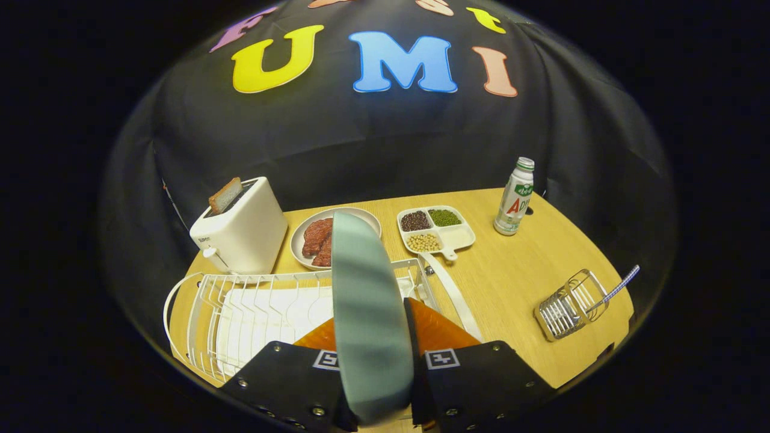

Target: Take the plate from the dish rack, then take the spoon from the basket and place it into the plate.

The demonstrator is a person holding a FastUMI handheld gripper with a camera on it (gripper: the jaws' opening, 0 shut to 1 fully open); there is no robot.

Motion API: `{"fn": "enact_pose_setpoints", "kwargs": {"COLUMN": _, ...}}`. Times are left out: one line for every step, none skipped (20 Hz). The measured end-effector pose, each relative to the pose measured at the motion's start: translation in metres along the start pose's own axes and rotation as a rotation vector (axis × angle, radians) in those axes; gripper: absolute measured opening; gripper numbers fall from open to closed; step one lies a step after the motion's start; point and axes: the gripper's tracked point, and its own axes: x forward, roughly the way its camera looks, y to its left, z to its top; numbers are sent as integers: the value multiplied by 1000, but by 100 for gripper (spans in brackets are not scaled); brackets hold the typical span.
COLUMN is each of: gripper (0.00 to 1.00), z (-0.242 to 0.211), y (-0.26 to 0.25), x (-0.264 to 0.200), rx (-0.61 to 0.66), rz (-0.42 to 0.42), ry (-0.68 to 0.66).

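Plate [367,313] edge-on, clamped in claw [373,361] above dish rack [240,300]

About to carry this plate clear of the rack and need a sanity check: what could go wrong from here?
The gripper pinches the grey-green plate edge-on, so it could pivot or slip. Just beyond it, the rack wires could catch its rim. The steak plate and divided tray crowd the table ahead, leaving little room to set it down.

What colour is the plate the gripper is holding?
Pale grey-green, seen edge-on in the gripper view: the plate is clamped between the gripper fingers, above the dish rack.
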Motion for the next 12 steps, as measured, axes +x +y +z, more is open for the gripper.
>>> {"fn": "enact_pose_setpoints", "kwargs": {"gripper": 35, "z": 4, "y": -1, "x": -2, "rx": -31, "rz": -21, "ry": -7}}
{"fn": "enact_pose_setpoints", "kwargs": {"gripper": 35, "z": 8, "y": -5, "x": -7, "rx": -59, "rz": -45, "ry": -17}}
{"fn": "enact_pose_setpoints", "kwargs": {"gripper": 35, "z": 14, "y": -4, "x": -14, "rx": -74, "rz": -57, "ry": -32}}
{"fn": "enact_pose_setpoints", "kwargs": {"gripper": 35, "z": 18, "y": -6, "x": -17, "rx": -81, "rz": -69, "ry": -49}}
{"fn": "enact_pose_setpoints", "kwargs": {"gripper": 35, "z": 24, "y": -7, "x": -23, "rx": -85, "rz": -78, "ry": -61}}
{"fn": "enact_pose_setpoints", "kwargs": {"gripper": 35, "z": 26, "y": -9, "x": -30, "rx": -88, "rz": -81, "ry": -70}}
{"fn": "enact_pose_setpoints", "kwargs": {"gripper": 35, "z": 29, "y": -11, "x": -37, "rx": -92, "rz": -88, "ry": -79}}
{"fn": "enact_pose_setpoints", "kwargs": {"gripper": 35, "z": 31, "y": -16, "x": -46, "rx": -93, "rz": -94, "ry": -92}}
{"fn": "enact_pose_setpoints", "kwargs": {"gripper": 35, "z": 32, "y": -19, "x": -55, "rx": -94, "rz": -98, "ry": -99}}
{"fn": "enact_pose_setpoints", "kwargs": {"gripper": 35, "z": 31, "y": -24, "x": -64, "rx": -95, "rz": -105, "ry": -108}}
{"fn": "enact_pose_setpoints", "kwargs": {"gripper": 35, "z": 30, "y": -29, "x": -74, "rx": -95, "rz": -113, "ry": -114}}
{"fn": "enact_pose_setpoints", "kwargs": {"gripper": 35, "z": 26, "y": -35, "x": -84, "rx": -96, "rz": -117, "ry": -117}}
